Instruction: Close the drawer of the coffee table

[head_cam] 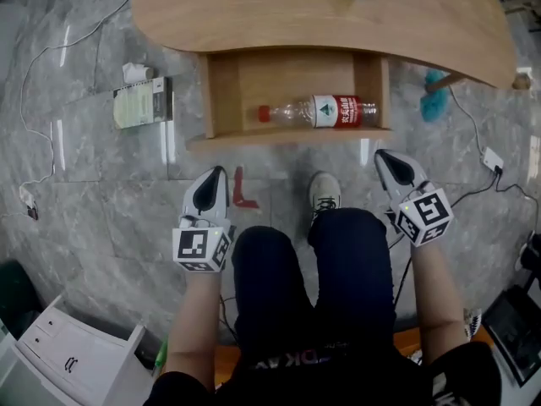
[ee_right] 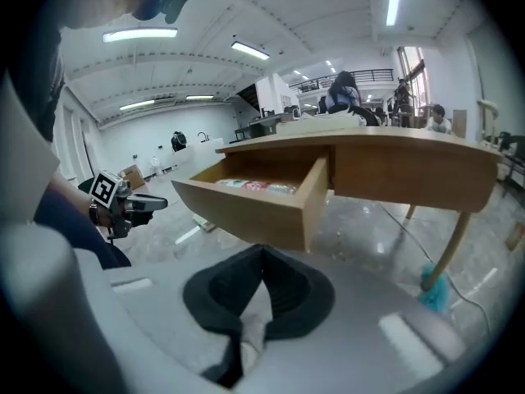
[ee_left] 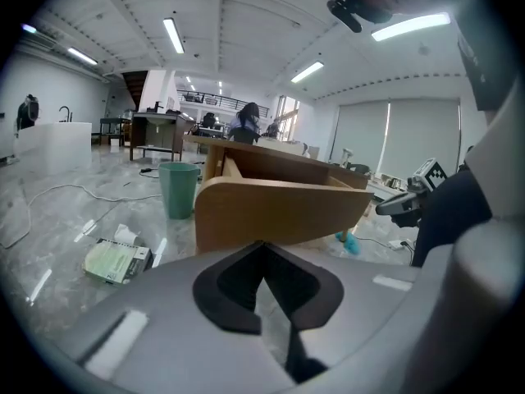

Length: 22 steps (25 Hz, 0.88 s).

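Head view: wooden drawer pulled out, bottle inside; left gripper, right gripper closed, empty.

Flat green-and-white carton on the grey marble floor, crumpled white tissue right beside it. Small red plastic piece off to its right, teal duster farther still.

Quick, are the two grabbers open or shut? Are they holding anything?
Left gripper: shut, holding nothing.
Right gripper: shut, holding nothing.
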Tool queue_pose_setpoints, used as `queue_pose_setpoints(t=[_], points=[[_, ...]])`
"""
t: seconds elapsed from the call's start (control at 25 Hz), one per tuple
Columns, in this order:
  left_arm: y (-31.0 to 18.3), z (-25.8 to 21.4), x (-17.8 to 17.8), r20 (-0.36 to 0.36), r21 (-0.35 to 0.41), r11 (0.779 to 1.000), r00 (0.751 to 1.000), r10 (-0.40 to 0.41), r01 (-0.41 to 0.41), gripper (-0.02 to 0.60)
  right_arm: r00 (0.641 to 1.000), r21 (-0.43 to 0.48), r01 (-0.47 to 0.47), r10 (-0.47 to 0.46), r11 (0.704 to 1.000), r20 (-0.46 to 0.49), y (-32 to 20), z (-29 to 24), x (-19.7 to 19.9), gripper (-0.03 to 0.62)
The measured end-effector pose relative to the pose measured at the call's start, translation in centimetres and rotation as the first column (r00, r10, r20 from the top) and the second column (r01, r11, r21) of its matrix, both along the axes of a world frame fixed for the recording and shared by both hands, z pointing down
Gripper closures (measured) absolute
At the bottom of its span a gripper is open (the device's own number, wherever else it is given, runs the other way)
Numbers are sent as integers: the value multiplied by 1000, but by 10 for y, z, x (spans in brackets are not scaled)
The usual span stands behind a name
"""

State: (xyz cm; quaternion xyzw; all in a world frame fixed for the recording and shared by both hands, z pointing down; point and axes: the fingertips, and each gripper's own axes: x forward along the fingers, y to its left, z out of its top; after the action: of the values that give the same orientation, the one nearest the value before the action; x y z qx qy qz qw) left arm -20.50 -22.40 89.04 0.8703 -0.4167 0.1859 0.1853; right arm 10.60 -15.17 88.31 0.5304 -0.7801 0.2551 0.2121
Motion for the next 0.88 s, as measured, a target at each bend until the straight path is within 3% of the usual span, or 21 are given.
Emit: queue_pose_setpoints(t=[0.16, 0.32, 0.36, 0.4, 0.52, 0.64, 0.76, 0.88], points=[[-18, 26, -15, -6, 43, 998, 999, -43, 43, 578, 997, 7, -82, 82, 997, -2, -2, 31, 22, 592], [-34, 38, -26, 20, 110, 992, 998, -57, 55, 577, 993, 50, -107, 109, 993, -42, -3, 43, 33, 584], [-38, 39, -29, 20, 119, 991, 998, -65, 62, 577, 993, 61, -111, 113, 992, -40, -3, 44, 33, 493], [-40, 40, -31, 17, 127, 990, 997, -71, 68, 577, 992, 73, -115, 118, 991, -39, -3, 44, 34, 470], [-44, 36, -37, 18, 166, 983, 997, -80, 75, 577, 990, 122, -127, 134, 984, -50, -9, 43, 35, 470], [-46, 33, -40, 41, 191, 980, 996, -73, 64, 426, 988, 144, -150, 155, 978, -26, -14, 41, 36, 432], [-48, 27, -41, 43, 205, 978, 998, -54, 45, 419, 986, 166, -156, 162, 974, -23, -18, 34, 39, 404], [-53, 27, -39, 30, 192, 981, 999, -24, 18, 352, 990, 180, -128, 136, 975, -32, -23, 30, 34, 373]])
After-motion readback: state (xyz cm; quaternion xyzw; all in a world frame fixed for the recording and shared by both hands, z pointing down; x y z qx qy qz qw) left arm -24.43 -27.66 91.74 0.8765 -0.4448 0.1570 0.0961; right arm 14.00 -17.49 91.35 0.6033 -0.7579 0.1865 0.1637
